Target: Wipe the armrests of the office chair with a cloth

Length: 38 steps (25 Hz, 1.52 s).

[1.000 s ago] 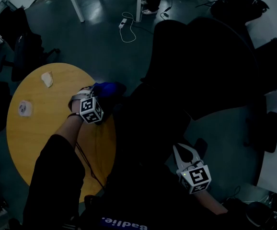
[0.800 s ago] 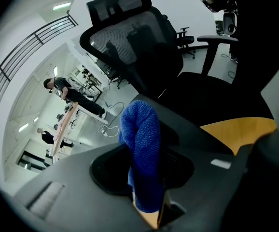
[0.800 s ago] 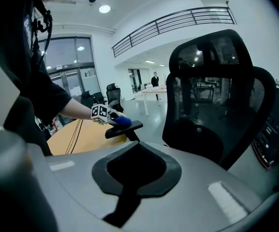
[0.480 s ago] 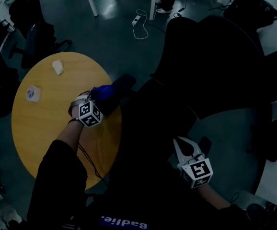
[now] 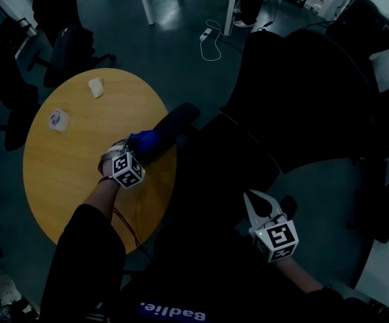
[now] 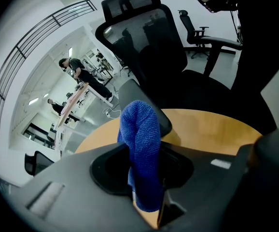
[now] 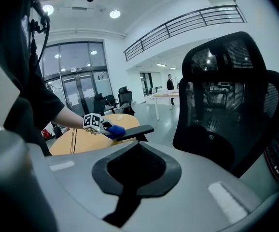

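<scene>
The black office chair stands right of the round table, its mesh back ahead of the left gripper. My left gripper is shut on a blue cloth, which rests on the near part of the chair's left armrest. In the left gripper view the cloth stands up between the jaws with the armrest pad just behind it. My right gripper is shut and holds nothing, low by the chair's right side. The right gripper view shows the cloth on the armrest.
A round wooden table lies under my left arm, with a crumpled white scrap and a small round item on it. Other dark chairs stand at the left. A power strip and cable lie on the floor by white desk legs.
The left gripper has drawn the blue cloth back along the armrest towards me, leaving more of the pad's far end bare. The right gripper has barely moved.
</scene>
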### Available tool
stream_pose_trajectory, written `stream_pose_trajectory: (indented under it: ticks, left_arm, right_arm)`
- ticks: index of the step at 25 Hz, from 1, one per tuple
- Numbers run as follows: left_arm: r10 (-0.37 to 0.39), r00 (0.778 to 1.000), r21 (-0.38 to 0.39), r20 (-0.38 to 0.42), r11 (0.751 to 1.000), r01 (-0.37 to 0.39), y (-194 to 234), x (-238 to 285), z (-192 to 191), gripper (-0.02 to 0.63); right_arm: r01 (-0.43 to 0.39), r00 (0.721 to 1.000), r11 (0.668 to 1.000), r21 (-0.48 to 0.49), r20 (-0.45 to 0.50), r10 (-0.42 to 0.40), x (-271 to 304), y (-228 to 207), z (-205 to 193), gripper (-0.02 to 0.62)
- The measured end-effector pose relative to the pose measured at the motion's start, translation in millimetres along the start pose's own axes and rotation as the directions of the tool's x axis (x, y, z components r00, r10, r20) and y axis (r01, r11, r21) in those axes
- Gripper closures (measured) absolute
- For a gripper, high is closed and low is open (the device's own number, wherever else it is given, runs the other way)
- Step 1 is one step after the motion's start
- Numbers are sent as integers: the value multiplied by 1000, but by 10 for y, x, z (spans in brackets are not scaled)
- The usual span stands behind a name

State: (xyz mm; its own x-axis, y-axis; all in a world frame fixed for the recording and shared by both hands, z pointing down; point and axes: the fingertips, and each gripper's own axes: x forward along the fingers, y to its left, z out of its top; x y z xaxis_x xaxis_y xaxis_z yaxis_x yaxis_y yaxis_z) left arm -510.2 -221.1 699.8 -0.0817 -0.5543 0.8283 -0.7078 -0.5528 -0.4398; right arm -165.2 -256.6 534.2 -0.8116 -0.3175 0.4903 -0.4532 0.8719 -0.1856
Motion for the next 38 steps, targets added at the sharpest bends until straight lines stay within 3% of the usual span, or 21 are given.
stream_pose_trajectory:
  ticks: [11,18,21,24,29,33,38]
  left_arm:
    - [-19,1000,-87,-16,996,17,-409,-316,-41,485]
    - [121,989,-106,82,988,-112,364,-489,438,485]
    - [151,981,-18,126,989,-150,629,-405,806,485]
    - [122,979,146,164,978,-147,671,-179,1221,485]
    - [36,983,380,181,919,-104,527,306,1732,485]
    - [-15,989,488,149,871,-60,400,654,1954,486]
    - [-86,994,550,68,835,34,217,868,1917,485]
  right_arm:
    - [-19,998,1000,10,54,18,-131,-69,56,591]
    - [3,998,999,47,70,-6,-157,-132,33,591]
    - [33,997,997,66,70,-37,-187,-181,12,591]
    - [74,995,993,91,60,-80,-220,-250,-41,591]
    - [147,987,980,132,39,-154,-285,-327,-145,591]
    - [198,979,965,170,17,-204,-378,-415,-261,591]
    - [229,972,956,185,2,-233,-470,-463,-319,591]
